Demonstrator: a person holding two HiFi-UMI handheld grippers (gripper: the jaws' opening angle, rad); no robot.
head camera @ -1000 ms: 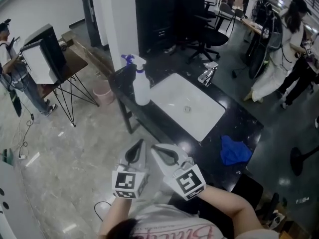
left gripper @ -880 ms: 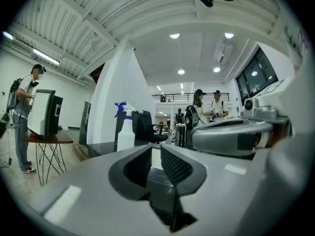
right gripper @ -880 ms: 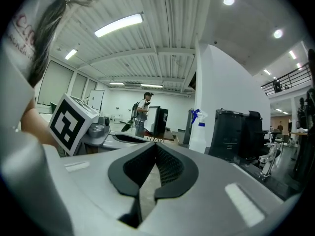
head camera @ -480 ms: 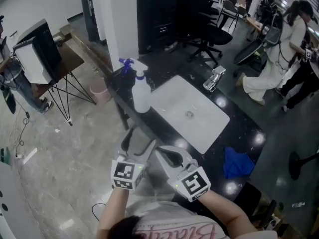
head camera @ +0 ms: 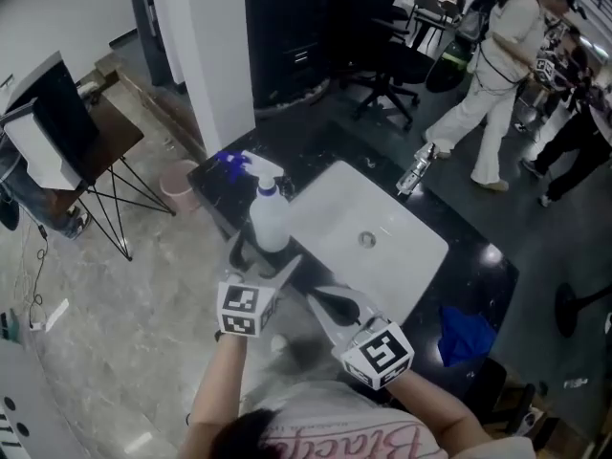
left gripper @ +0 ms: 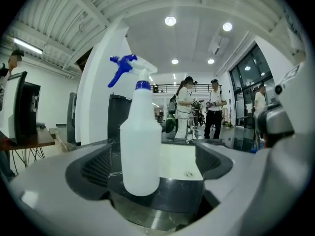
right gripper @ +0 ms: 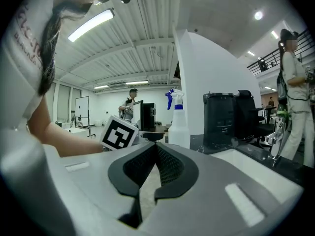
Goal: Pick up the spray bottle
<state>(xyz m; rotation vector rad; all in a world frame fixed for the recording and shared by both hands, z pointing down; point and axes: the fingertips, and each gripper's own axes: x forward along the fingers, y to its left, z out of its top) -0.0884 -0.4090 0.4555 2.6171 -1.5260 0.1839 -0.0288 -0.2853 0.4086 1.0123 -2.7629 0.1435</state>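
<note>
Right gripper [right gripper: 155, 154], nearest me: clenched on nothing. Left gripper [left gripper: 155, 163]: jaws opening, spray bottle [left gripper: 140, 149] between them, untouched. The bottle stands upright at the counter's [head camera: 469, 275] left end, beside the sink [head camera: 382, 218]. It looks light, smooth and squashy; I'd grip it mid-body. Fill level unreadable.

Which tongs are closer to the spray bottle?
Left. The left tongs are opening around the spray bottle, not pressing it; the right tongs, shut, sit farther back from it.
</note>
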